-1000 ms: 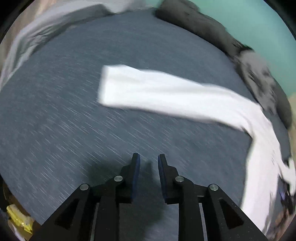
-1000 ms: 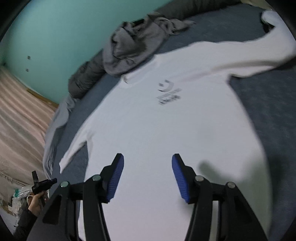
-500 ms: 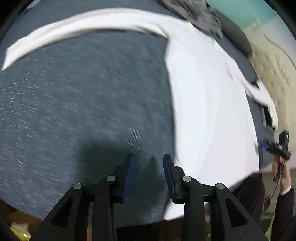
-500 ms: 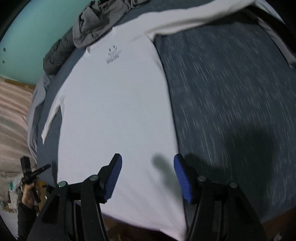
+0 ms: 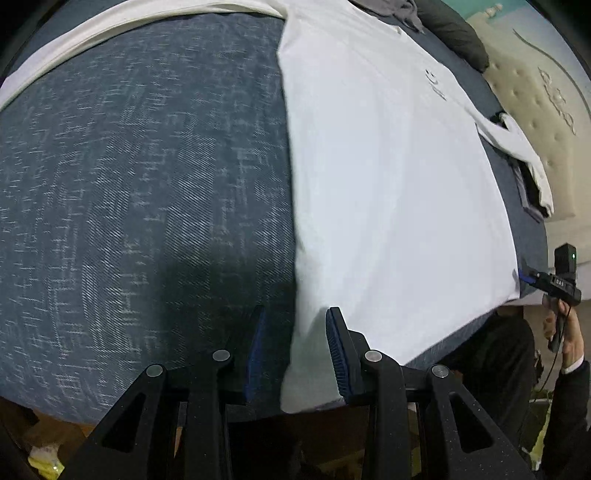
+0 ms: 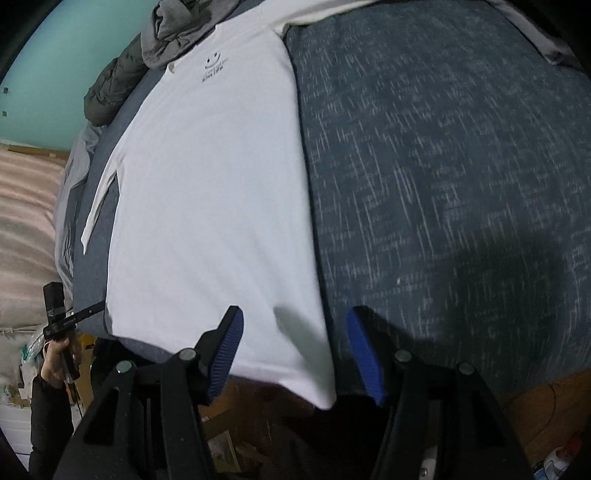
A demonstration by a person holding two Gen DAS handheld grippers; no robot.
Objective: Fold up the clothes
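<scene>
"What colour is the long-sleeved shirt [image 6: 207, 206]?"

"White, with a little dark smiley face [image 6: 212, 59]. The bed cover [image 6: 443, 166] is dark blue with pale flecks."

"And the gripper pads [image 6: 225, 354]?"

"Bright blue."

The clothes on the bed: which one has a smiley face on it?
The white long-sleeved shirt spread flat on the blue bed. Its chest carries a small smiley print; the crumpled grey garment beside its collar shows none.

Both wrist cameras sit low at the near edge of the bed [image 5: 129, 184], looking forward along their fingers and down across it. The left view takes the white shirt [image 5: 388, 184] toward 1 o'clock; the right view has the shirt [image 6: 207, 184] toward 11 o'clock. Both share its hem, probably opposite corners.
</scene>
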